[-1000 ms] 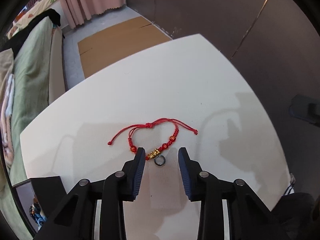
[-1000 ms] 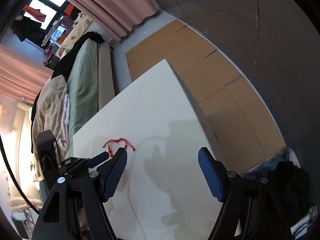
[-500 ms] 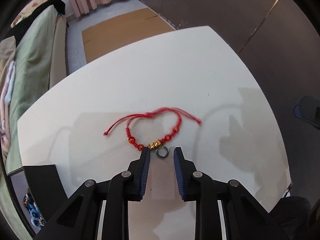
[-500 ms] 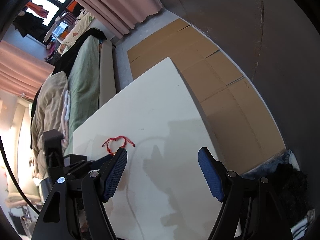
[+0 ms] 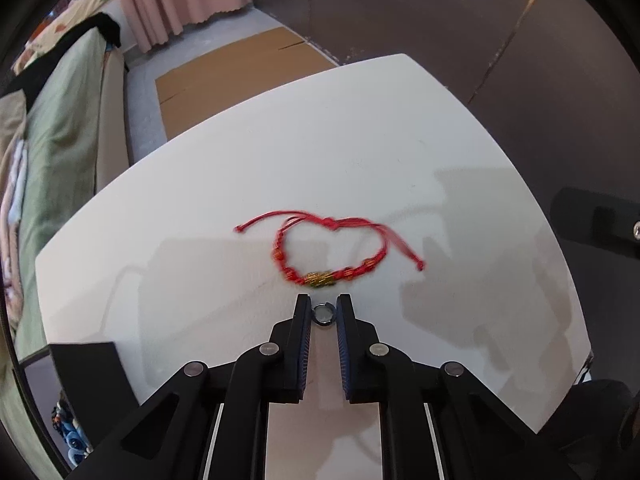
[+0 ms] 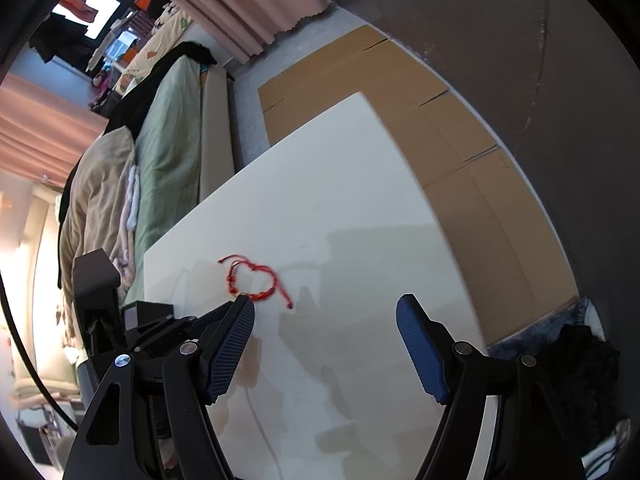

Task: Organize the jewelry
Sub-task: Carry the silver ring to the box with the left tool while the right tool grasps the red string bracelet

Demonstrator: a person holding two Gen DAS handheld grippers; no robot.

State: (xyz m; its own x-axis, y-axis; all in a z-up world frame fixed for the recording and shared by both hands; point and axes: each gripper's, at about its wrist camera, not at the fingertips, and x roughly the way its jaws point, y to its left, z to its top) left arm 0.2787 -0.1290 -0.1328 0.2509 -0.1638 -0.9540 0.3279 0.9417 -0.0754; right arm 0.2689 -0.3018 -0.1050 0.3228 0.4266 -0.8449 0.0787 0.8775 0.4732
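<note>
Early in the job: left gripper [image 5: 324, 309] pinched on the ring [image 5: 323, 314] just near of the bracelet [image 5: 334, 249], right gripper [image 6: 326, 312] spread wide and empty beside it, both pieces unsorted on the table [image 5: 360, 136].

Red bracelet [image 5: 328, 246] with gold bead, silver ring [image 5: 323, 315], white table [image 5: 240, 184].

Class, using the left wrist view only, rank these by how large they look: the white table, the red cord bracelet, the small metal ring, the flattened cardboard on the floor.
1. white table
2. cardboard, though it lies farther away, so its true size is unsure
3. red cord bracelet
4. metal ring, pinched in the left tongs
</note>
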